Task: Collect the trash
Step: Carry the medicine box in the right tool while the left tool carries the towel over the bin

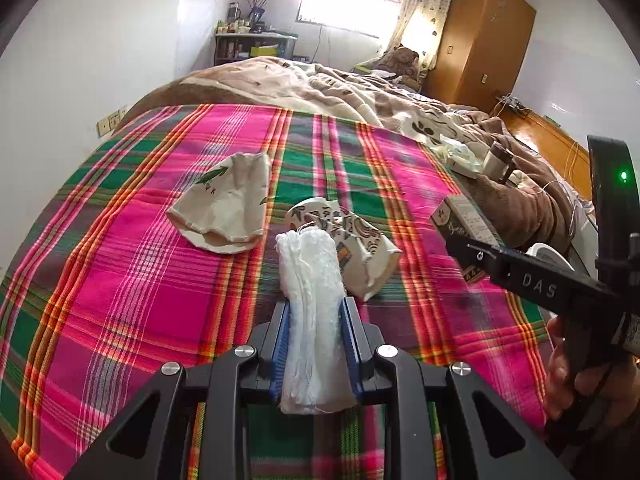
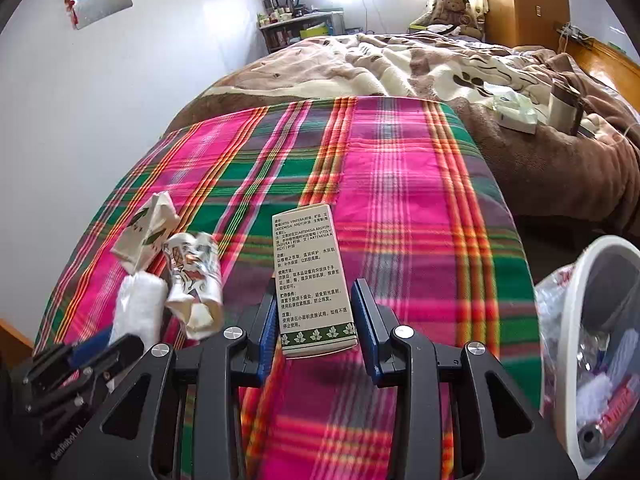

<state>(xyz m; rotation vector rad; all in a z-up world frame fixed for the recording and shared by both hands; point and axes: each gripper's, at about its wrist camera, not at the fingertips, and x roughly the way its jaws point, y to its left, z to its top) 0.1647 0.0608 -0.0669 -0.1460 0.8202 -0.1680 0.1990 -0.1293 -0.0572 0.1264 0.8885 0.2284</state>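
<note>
From the left wrist, our left gripper is clenched on a white tissue wad, lifted clear for binning; two crumpled paper cups lie just beyond on the plaid blanket. From the right wrist, our right gripper stands released around a small printed box, between its fingers; the trash bin waits right.

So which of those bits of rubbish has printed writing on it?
The small box between the right fingers: its face carries lines of text. The white tissue wad is plain.
</note>
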